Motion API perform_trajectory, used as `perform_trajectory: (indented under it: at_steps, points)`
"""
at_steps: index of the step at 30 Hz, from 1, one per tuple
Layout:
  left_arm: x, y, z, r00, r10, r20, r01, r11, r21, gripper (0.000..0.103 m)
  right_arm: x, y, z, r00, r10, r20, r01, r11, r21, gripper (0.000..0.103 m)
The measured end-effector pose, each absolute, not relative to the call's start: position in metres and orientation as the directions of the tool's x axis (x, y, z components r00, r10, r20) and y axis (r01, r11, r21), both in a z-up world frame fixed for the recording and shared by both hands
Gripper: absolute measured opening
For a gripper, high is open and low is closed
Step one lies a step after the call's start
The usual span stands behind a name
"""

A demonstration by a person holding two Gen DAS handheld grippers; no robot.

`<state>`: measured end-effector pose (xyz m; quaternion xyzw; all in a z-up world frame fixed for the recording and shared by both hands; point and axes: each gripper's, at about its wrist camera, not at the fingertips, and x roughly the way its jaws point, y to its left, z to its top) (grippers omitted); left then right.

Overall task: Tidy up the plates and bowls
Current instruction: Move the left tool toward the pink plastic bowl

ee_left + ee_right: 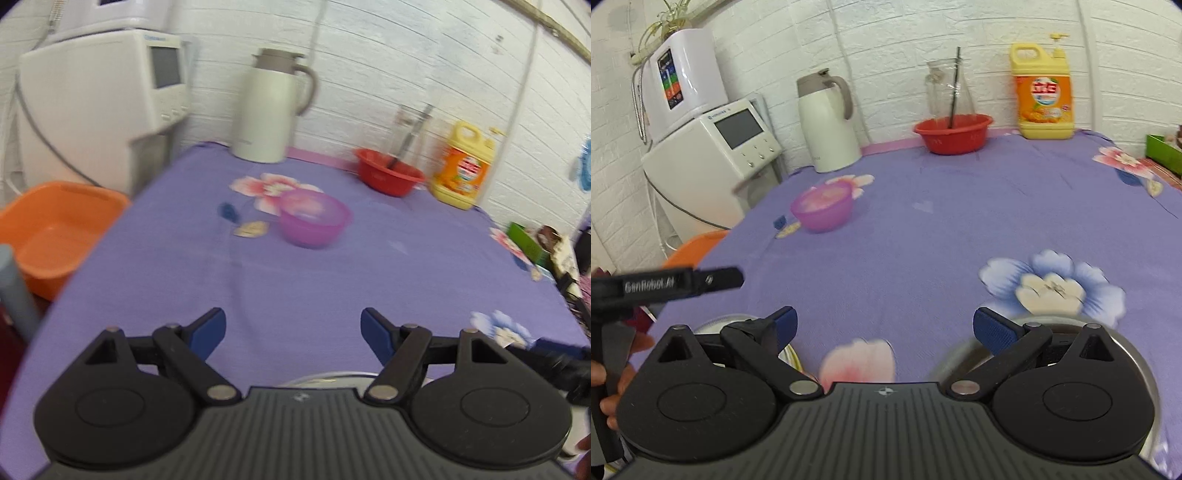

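"GenRobot.AI" reads on the left gripper (713,278) at the right wrist view's left edge. Both the left gripper (293,332) and the right gripper (884,325) stand released, nothing between their blue ribbed pads. A translucent purple bowl (314,218) sits mid-frame on the purple floral tablecloth (332,277); a red plastic bowl (953,133) stands upper centre by the white brick wall (886,44), beside an orange-labelled yellow detergent jug (1043,96). Metal plate (1137,354) lower right.

Bright, even daylight with soft shadows; around the purple bowl (314,218) everything smears with motion blur, and fisheye bends the edges.
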<state>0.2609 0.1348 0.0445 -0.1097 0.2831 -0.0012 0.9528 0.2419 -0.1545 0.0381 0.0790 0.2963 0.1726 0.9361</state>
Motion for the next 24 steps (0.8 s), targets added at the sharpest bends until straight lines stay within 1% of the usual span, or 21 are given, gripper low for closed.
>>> perform_trajectory:
  at_steps: [4,8,11,13,15,17,19,21,24]
  points:
    - [0.254,0.187,0.047,0.846,0.042,-0.532,-0.162,0.97,-0.182,0.074,0.252,-0.137,0.056,0.791,0.374,-0.485,-0.312,0.928,0.206,0.103]
    - [0.249,0.23,0.052,0.843,0.128,-0.522,-0.258,0.948,-0.184,0.074,0.262,-0.128,0.061,0.784,0.391,-0.483,-0.34,0.92,0.193,0.103]
    - [0.245,0.243,0.06,0.852,0.148,-0.503,-0.281,0.939,-0.2,0.074,0.273,-0.122,0.068,0.761,0.419,-0.496,-0.377,0.907,0.188,0.103]
    - [0.244,0.243,0.062,0.867,0.147,-0.477,-0.27,0.942,-0.2,0.074,0.278,-0.125,0.08,0.748,0.447,-0.491,-0.401,0.893,0.204,0.103]
    - [0.251,0.235,0.061,0.869,0.133,-0.476,-0.26,0.942,-0.212,0.074,0.28,-0.13,0.094,0.768,0.443,-0.463,-0.401,0.896,0.191,0.103]
    - [0.263,0.225,0.058,0.867,0.082,-0.491,-0.227,0.943,-0.243,0.074,0.284,-0.132,0.102,0.802,0.412,-0.433,-0.378,0.911,0.167,0.103]
    - [0.28,0.21,0.056,0.865,0.02,-0.501,-0.181,0.944,-0.274,0.074,0.291,-0.129,0.104,0.807,0.411,-0.423,-0.382,0.911,0.157,0.103]
    - [0.293,0.195,0.058,0.868,-0.019,-0.496,-0.139,0.95,-0.281,0.074,0.303,-0.121,0.1,0.794,0.424,-0.435,-0.4,0.904,0.151,0.103]
    - [0.317,0.177,0.06,0.866,-0.061,-0.497,-0.094,0.955,-0.282,0.074,0.326,-0.102,0.088,0.754,0.439,-0.488,-0.44,0.89,0.12,0.103]
